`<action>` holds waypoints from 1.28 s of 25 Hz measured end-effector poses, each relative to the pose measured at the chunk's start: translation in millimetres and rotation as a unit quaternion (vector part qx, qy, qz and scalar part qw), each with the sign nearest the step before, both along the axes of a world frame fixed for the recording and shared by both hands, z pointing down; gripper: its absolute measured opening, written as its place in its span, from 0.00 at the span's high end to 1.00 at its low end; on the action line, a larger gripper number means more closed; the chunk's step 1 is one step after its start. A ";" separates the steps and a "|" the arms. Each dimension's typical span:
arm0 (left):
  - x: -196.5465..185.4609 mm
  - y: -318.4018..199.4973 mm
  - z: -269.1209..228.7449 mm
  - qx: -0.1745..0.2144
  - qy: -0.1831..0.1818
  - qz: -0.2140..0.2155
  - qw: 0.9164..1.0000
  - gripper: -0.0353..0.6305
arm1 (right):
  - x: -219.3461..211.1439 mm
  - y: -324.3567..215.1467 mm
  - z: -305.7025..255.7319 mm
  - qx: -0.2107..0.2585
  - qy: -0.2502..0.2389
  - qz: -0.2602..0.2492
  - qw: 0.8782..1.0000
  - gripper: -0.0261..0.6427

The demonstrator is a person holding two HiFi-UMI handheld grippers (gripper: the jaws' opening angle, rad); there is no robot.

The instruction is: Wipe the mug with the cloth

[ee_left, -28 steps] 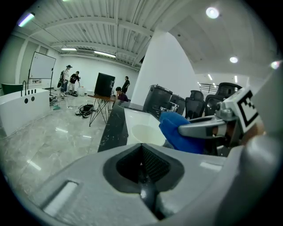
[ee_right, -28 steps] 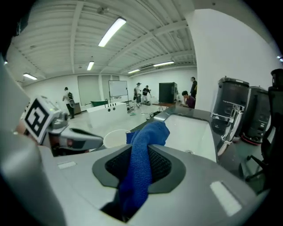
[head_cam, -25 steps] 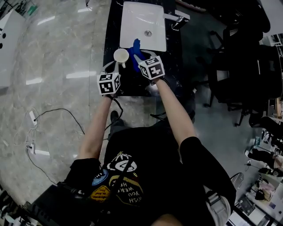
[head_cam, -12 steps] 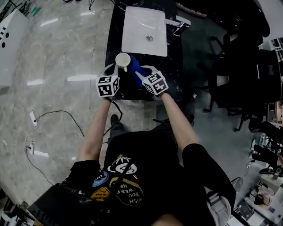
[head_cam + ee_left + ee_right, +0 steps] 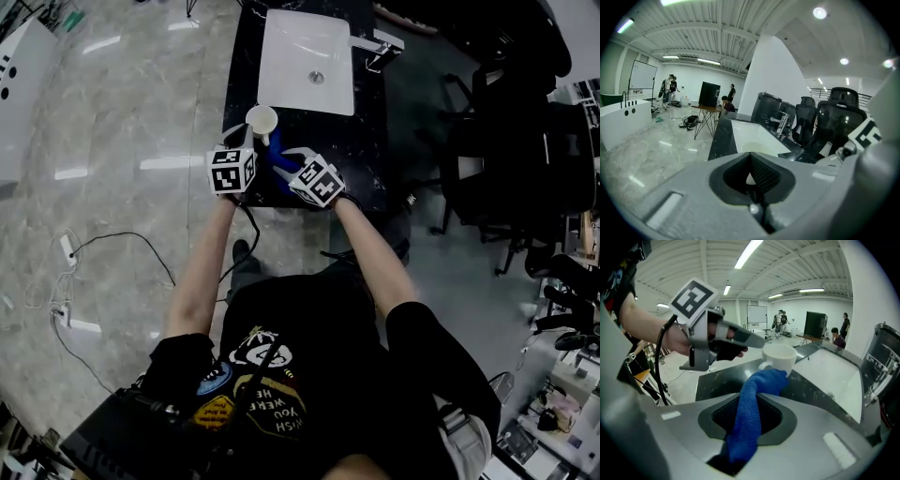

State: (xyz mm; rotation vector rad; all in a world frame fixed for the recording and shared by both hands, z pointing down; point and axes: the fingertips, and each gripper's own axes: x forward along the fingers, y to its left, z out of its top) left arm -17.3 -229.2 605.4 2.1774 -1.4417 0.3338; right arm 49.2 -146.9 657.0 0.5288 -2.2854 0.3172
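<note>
Our head camera looks steeply down from well above, past both arms, onto the dark counter [image 5: 367,141] and its white sink [image 5: 307,56]. The camera on our left gripper [image 5: 750,177] sits close behind the jaws, facing along the counter toward the sink. The one on our right gripper [image 5: 747,423], equally close, faces the mug [image 5: 779,357] beyond its cloth [image 5: 761,383]; all three views share counter and sink.

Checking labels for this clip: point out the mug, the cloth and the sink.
mug [image 5: 783,357], right gripper view, outer wall.
cloth [image 5: 747,418], right gripper view, part between jaws.
sink [image 5: 286,56], head view, bare basin floor.
</note>
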 end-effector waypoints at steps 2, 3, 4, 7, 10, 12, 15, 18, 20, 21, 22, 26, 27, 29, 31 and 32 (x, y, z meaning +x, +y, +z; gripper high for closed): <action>-0.2 0.3 0.3 0.000 0.001 -0.003 1.000 0.94 | 15.0 4.9 10.9 -0.012 0.004 0.026 1.000 0.82; -0.1 0.9 0.8 0.000 0.003 -0.003 1.000 0.94 | 23.9 0.2 10.1 -0.013 0.000 0.052 0.999 0.82; 0.3 1.4 1.2 -0.001 0.005 -0.004 1.000 0.94 | 32.3 -9.9 4.2 -0.006 -0.006 0.082 0.997 0.82; -0.3 1.0 0.6 -0.002 0.006 -0.005 1.000 0.94 | 47.0 -62.8 -30.6 0.047 -0.023 0.168 0.984 0.82; -0.6 0.5 0.0 -0.004 0.011 -0.008 1.000 0.94 | 38.1 -102.6 -46.9 0.068 -0.022 0.190 0.979 0.82; -0.5 -0.2 0.4 -0.010 0.023 -0.012 1.000 0.94 | 21.7 -96.4 -32.3 0.052 0.004 0.141 0.989 0.82; 0.0 1.0 1.5 -0.017 0.028 -0.012 0.999 0.94 | 0.7 -36.6 -3.0 0.031 0.046 0.004 0.998 0.82; -0.3 0.7 1.3 -0.014 0.021 -0.003 1.000 0.94 | 3.6 9.7 8.9 0.026 0.076 -0.083 0.993 0.82; -0.5 -0.1 0.9 -0.014 0.021 0.000 1.000 0.94 | 16.4 0.2 2.3 0.018 0.058 -0.047 0.997 0.82; -0.4 -0.2 0.6 -0.014 0.022 -0.001 1.000 0.94 | 24.4 -13.4 -3.5 0.014 0.044 -0.011 0.999 0.82; -0.3 0.0 0.4 -0.014 0.023 -0.002 1.000 0.94 | 33.5 -31.0 -9.9 0.016 0.035 0.032 0.999 0.82; -1.1 0.4 -0.2 -0.010 0.030 -0.006 0.999 0.94 | 48.4 -95.4 -28.8 0.043 0.049 0.168 0.984 0.82; -1.5 0.7 0.1 -0.010 0.033 -0.007 0.999 0.94 | 39.7 -97.5 -26.3 0.046 0.061 0.155 0.985 0.82; -0.7 1.7 1.1 -0.013 0.038 -0.008 0.999 0.94 | 17.1 -83.4 -16.1 0.054 0.092 0.084 0.991 0.82; -0.3 2.4 1.7 -0.015 0.039 -0.006 0.999 0.94 | 0.5 -54.7 -9.9 0.064 0.110 0.001 0.992 0.82; -0.4 2.7 1.6 -0.016 0.037 -0.005 0.999 0.94 | -4.0 -36.8 -7.7 0.061 0.110 -0.039 0.991 0.82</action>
